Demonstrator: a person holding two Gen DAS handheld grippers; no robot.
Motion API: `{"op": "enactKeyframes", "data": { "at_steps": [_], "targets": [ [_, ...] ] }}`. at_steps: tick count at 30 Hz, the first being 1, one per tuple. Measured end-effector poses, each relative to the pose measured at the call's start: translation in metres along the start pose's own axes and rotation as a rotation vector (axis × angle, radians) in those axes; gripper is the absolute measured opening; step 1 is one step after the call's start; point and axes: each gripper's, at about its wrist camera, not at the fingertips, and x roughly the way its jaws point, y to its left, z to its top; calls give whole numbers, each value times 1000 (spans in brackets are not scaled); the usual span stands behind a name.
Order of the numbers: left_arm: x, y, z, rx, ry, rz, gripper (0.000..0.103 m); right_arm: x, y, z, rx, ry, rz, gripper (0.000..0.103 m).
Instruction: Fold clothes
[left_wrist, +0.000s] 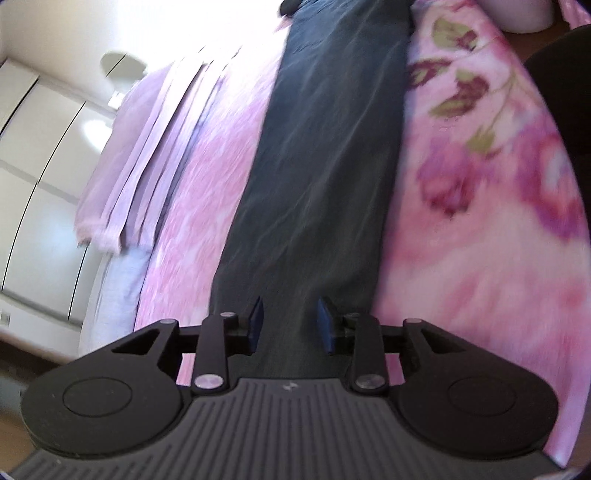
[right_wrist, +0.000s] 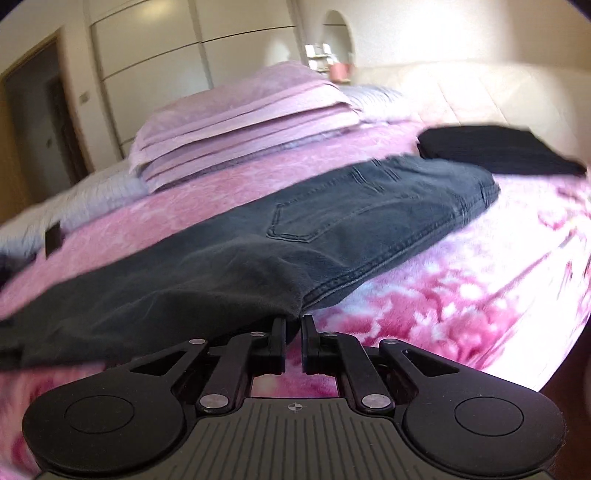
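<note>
On bed (right_wrist: 461, 295): one jeans (right_wrist: 369, 214), one black garment (right_wrist: 498, 147).

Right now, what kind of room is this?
Most likely a bedroom. Dark jeans lie on a bed with a pink flowery blanket, folded pink bedding is stacked behind, and tall wardrobe doors line the wall.

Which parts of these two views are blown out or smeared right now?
Left wrist view: the wall and top of the bedspread blow out white, flowers smear. Right wrist view: the headboard is glary, the jeans blur at their near edge.
</note>
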Motion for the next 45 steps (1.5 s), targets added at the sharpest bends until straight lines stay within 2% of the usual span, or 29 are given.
{"op": "enactKeyframes", "data": {
  "at_steps": [4,8,9,11,12,16,19,21,24,27,29,33,35,37,39,42,43,45],
  "targets": [
    [-8,18,-29,-84,58,19,30,-16,21,3,-129,-39,35,5],
    [-12,43,-54,-169,103,31,35,-8,47,22,-251,-30,147,7],
    [-12,51,-61,-203,112,30,35,-2,55,29,-284,-16,183,12],
    [-9,71,-77,-286,128,22,38,19,74,45,-356,37,264,39],
    [-6,81,-85,-333,138,14,39,30,84,51,-393,67,298,62],
    [2,119,-120,-471,204,10,39,83,123,75,-530,176,439,64],
    [11,148,-155,-611,261,-2,39,120,148,87,-590,220,491,64],
    [19,165,-180,-742,288,-20,39,141,160,89,-616,235,518,64],
    [32,181,-207,-918,299,-84,39,174,179,85,-619,281,568,64],
    [42,189,-219,-1010,287,-160,27,197,196,77,-651,325,573,64],
    [41,191,-221,-1008,299,-163,18,212,208,72,-674,356,574,64],
    [35,192,-220,-980,353,-118,16,240,221,64,-691,376,526,64],
    [25,192,-218,-954,351,-95,16,237,223,66,-681,360,513,64],
    [3,188,-214,-879,324,-65,16,217,226,66,-706,318,513,64],
    [-22,176,-207,-777,280,-68,23,195,230,65,-732,276,521,64],
    [-62,145,-193,-603,186,-148,41,160,231,53,-750,235,557,64],
    [-70,132,-187,-529,176,-164,48,150,231,49,-750,228,568,64],
    [-75,101,-176,-371,179,-154,52,138,233,38,-753,226,577,64]
  ]
}}
